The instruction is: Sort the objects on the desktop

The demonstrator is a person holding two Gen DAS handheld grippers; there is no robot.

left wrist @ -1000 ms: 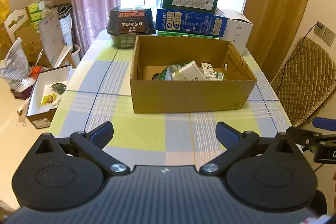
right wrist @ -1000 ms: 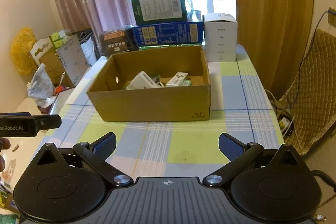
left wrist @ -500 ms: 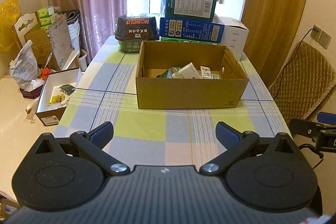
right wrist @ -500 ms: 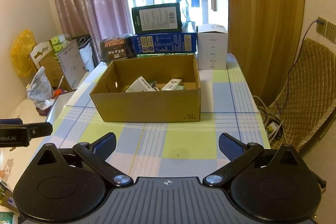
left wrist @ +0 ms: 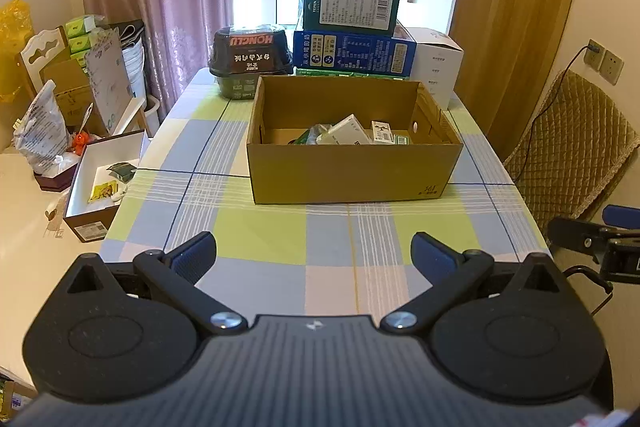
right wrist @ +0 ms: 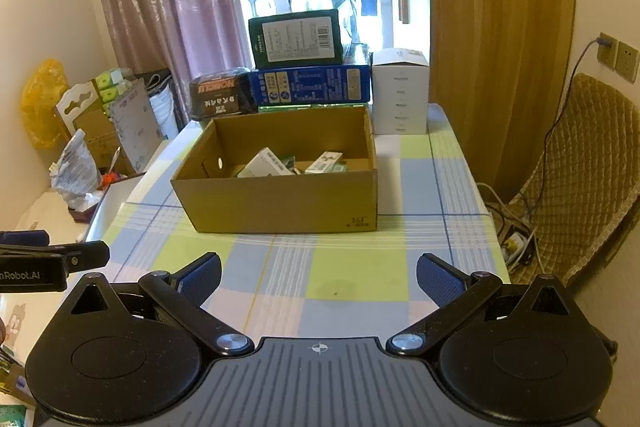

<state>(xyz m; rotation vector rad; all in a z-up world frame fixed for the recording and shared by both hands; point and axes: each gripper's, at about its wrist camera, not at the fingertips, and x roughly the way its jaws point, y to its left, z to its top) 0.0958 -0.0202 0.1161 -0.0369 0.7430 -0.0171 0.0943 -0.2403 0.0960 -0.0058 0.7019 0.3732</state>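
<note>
Left wrist view shows my left tongs (left wrist: 314, 253) spread wide with nothing between the fingers, held back from the near edge of the checked tablecloth (left wrist: 260, 239). The right wrist view shows the same for my right tongs (right wrist: 318, 277): wide apart, empty, hovering over the near end of the table. The cardboard box (left wrist: 352, 167) sits in the middle of the cloth, well ahead of both tongs, and inside it lie a white carton (left wrist: 348, 131) and a few smaller packets (left wrist: 382, 133) heaped toward the middle and right. I see no loose object on the cloth around the box, so I judge the sorting done or all but done, with little left but perhaps pulling away. Behind the box stand a dark tub (left wrist: 250, 57), a blue carton (left wrist: 354, 53) with a green one (left wrist: 350, 5) on it, and a white box (right wrist: 400, 91); whether these belong to the job I cannot tell. The box's near wall hides its floor and the lower parts of what lies there, so I cannot count the items or read them. An open white box (left wrist: 100, 179) beside the table to the left holds small bits too tiny to name, and the tongs' own bodies block the nearest strip of table.
</note>
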